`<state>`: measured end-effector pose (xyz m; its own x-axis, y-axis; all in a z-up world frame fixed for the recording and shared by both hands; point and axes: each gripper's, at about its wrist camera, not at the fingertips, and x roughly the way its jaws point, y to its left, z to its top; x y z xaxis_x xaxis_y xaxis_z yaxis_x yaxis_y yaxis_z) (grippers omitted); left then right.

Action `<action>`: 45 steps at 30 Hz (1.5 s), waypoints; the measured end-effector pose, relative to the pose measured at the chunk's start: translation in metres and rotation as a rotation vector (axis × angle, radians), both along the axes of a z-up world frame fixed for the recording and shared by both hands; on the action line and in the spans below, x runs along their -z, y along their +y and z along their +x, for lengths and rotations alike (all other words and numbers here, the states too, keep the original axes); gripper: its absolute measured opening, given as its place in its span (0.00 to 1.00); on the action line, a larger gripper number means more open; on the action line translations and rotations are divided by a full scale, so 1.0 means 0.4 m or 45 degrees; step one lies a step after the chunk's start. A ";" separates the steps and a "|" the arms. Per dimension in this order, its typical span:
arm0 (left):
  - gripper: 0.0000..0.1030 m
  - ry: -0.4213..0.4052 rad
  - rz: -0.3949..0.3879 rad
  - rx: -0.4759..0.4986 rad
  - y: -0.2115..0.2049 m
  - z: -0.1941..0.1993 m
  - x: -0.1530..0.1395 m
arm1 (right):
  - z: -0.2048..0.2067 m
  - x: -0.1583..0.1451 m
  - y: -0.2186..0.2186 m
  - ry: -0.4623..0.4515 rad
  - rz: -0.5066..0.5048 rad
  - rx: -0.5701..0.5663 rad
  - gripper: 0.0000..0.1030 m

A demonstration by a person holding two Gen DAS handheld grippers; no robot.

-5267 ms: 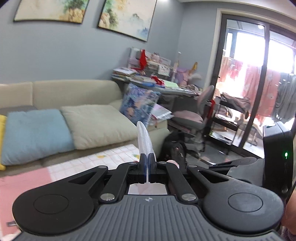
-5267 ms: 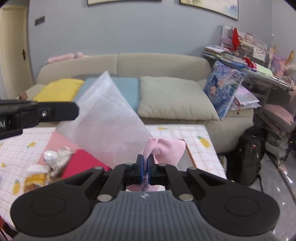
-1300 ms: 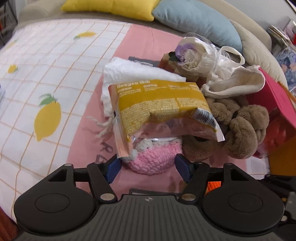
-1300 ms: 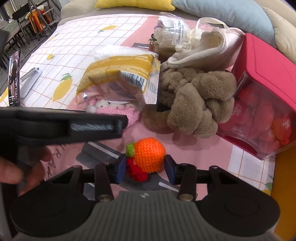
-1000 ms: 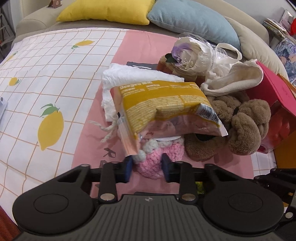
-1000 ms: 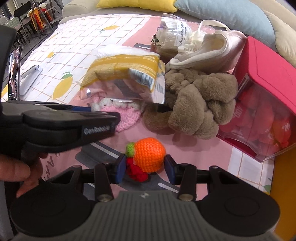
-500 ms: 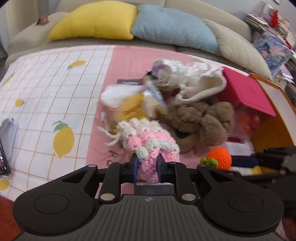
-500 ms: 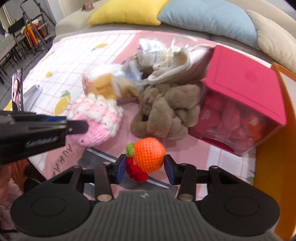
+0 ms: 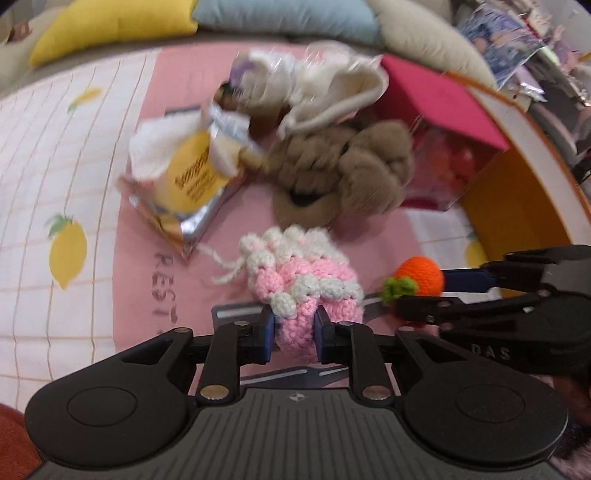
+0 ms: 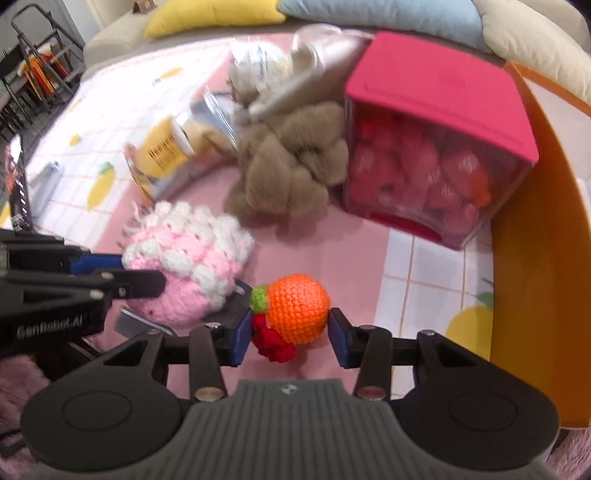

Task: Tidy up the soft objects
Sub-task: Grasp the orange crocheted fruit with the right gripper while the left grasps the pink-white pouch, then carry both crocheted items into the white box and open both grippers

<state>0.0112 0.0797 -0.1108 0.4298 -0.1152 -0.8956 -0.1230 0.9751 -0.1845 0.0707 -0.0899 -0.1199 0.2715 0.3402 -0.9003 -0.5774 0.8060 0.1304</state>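
Note:
My left gripper (image 9: 294,334) is shut on a pink and white crocheted pouch (image 9: 306,284) and holds it above the pink cloth; the pouch also shows in the right wrist view (image 10: 188,267). My right gripper (image 10: 291,334) is shut on an orange crocheted ball with a green tip and a red part (image 10: 295,306), seen also in the left wrist view (image 9: 417,278). A brown plush toy (image 9: 343,173) (image 10: 291,173) lies behind both. A cream cloth bag (image 9: 332,92) sits at the back.
A yellow snack bag (image 9: 184,184) lies left of the plush. A pink-lidded clear box (image 10: 436,136) stands at the right, beside an orange bin wall (image 10: 535,258). Yellow, blue and beige cushions (image 9: 110,22) line the sofa behind. A phone stands at the far left (image 10: 14,184).
My left gripper closed on the pink pouch, pulled it out from under the snack bag and lifted it back. The snack bag tipped over. My right gripper kept its hold on the orange ball.

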 end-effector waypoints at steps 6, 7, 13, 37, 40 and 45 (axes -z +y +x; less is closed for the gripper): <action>0.62 0.057 -0.019 -0.076 0.006 0.018 0.032 | -0.010 0.027 -0.003 -0.003 -0.018 -0.026 0.43; 0.72 0.053 -0.020 -0.094 0.007 0.020 0.033 | -0.013 0.029 -0.002 -0.004 -0.020 -0.031 0.43; 0.80 0.021 -0.063 -0.129 0.005 0.044 0.034 | -0.021 0.030 0.002 0.001 -0.023 -0.048 0.43; 0.28 -0.124 0.043 0.024 -0.048 0.008 -0.084 | -0.018 -0.050 -0.050 -0.061 0.051 -0.006 0.42; 0.28 -0.181 0.031 0.046 -0.058 0.005 -0.139 | -0.016 -0.100 -0.079 -0.111 0.081 0.019 0.42; 0.28 -0.276 -0.015 0.098 -0.092 0.019 -0.218 | -0.010 -0.179 -0.135 -0.196 0.103 0.075 0.42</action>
<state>0.0188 0.0427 -0.0237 0.6018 -0.1648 -0.7815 -0.0044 0.9778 -0.2096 0.0665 -0.1440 -0.0481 0.4256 0.3891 -0.8170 -0.5474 0.8296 0.1100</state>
